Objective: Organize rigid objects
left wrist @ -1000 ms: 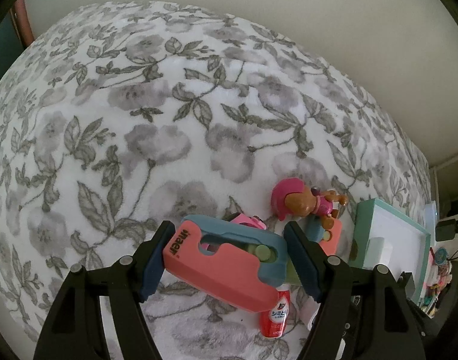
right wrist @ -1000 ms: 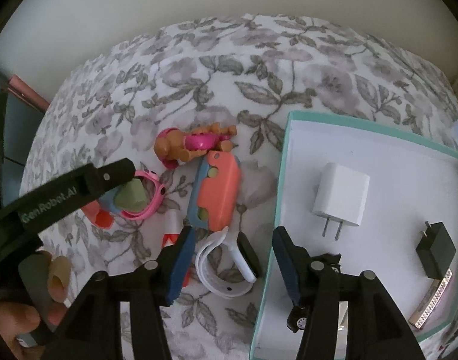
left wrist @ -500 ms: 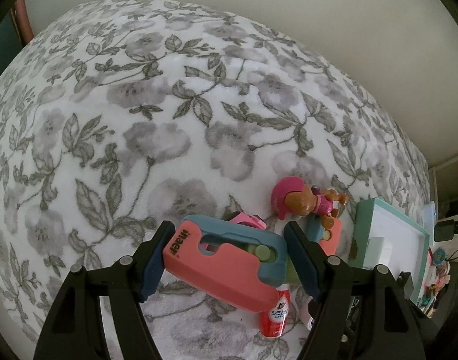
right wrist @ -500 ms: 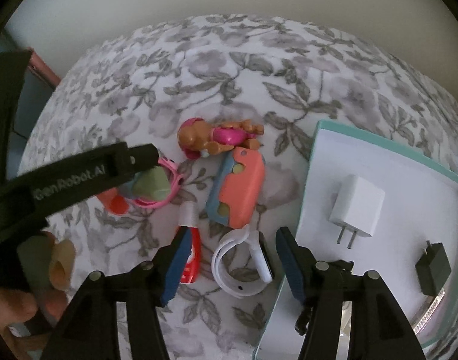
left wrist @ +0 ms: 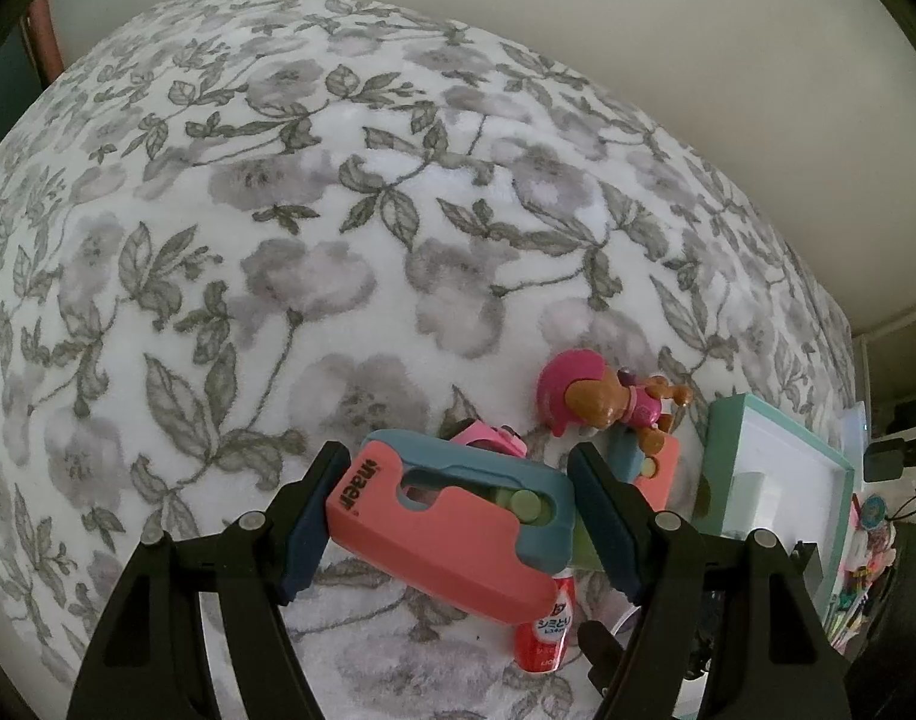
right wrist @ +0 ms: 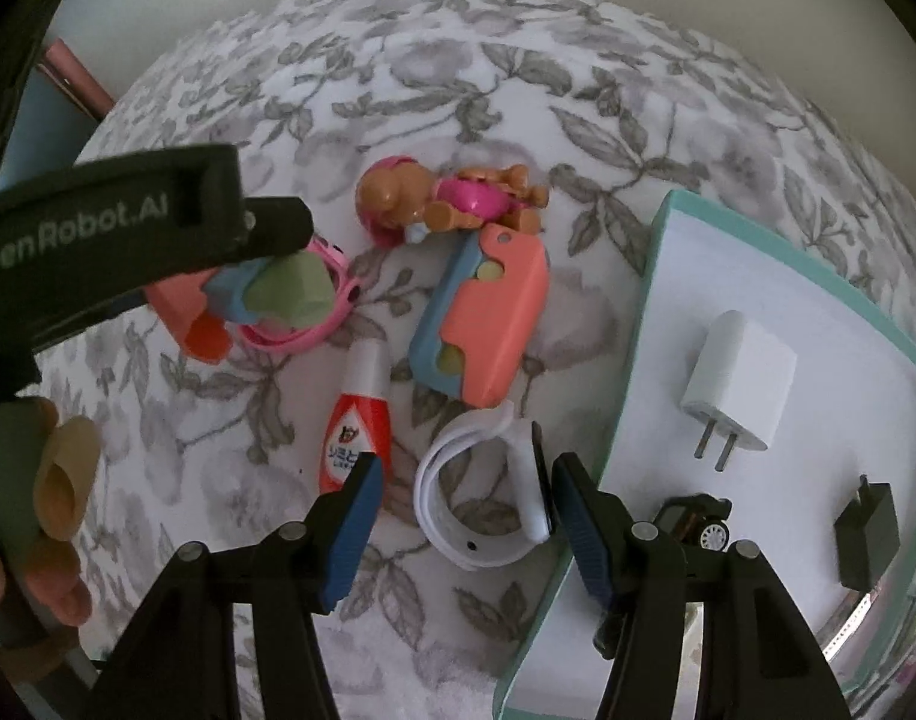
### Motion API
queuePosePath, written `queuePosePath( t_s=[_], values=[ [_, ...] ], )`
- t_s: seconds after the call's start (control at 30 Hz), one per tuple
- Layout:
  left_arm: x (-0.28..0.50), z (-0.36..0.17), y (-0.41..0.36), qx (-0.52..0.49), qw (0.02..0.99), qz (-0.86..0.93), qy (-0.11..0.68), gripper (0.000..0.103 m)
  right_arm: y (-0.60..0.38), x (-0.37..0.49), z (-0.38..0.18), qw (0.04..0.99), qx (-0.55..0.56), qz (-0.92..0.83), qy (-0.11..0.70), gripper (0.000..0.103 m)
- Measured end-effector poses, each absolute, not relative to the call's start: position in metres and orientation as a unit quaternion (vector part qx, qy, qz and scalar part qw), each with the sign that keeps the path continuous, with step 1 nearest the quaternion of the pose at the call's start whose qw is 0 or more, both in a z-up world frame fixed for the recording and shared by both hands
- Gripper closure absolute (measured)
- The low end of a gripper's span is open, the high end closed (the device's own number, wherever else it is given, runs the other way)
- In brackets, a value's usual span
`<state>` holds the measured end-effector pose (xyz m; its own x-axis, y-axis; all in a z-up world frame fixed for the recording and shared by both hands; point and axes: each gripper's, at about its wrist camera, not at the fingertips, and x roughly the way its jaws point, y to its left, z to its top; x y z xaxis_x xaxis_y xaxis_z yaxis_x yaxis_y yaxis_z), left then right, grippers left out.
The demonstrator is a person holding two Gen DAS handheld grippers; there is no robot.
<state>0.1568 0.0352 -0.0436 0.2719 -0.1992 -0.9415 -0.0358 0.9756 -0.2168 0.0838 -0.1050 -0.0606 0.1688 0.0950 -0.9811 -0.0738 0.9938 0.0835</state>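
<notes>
**Readable lettering in the two wrist views**

In the left wrist view, the coral-and-teal plastic block toy [left wrist: 452, 531] sitting low in the centre of the frame is showing the dark brand word "inaer" along its left end, running down the edge and reading sideways. Just below it, the small red bottle with a white label [left wrist: 544, 636] is carrying Japanese characters that are reading roughly "シミとり".

In the right wrist view, the black gripper arm [right wrist: 128, 240] crossing the upper left of the frame is displaying "GenRobot.AI" in pale grey letters. The red bottle [right wrist: 357, 426], lying left of centre, is showing the same Japanese print on its white label; the smaller line beneath is too fine to read.
</notes>
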Motion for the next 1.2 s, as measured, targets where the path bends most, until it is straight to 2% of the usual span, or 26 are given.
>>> queuePosePath(
  t_s=[0.2, 0.27, 0.7, 1.2],
  values=[
    [0.155, -0.048, 0.034, -0.097, 0.787, -0.055, 0.607, 0.027, -0.098, 0.078, -0.062, 0.766, -0.014, 0.052, 0.64, 0.044],
    [0.155, -0.048, 0.033, -0.097, 0.787, -0.055, 0.607, 0.027, -0.095, 0.075, -0.062, 0.767, -0.021, 0.044, 0.639, 0.053],
    [0.155, -0.033, 0.035, -0.101, 0.797, -0.06, 0.592, 0.027, -0.11, 0.074, -0.049, 0.781, 0.006, 0.041, 0.623, 0.054],
    [0.141, 0.02, 0.009, -0.083, 0.832, -0.099, 0.54, 0.027, -0.135, 0.061, 0.02, 0.827, 0.03, 0.012, 0.561, 0.054]
  ],
)
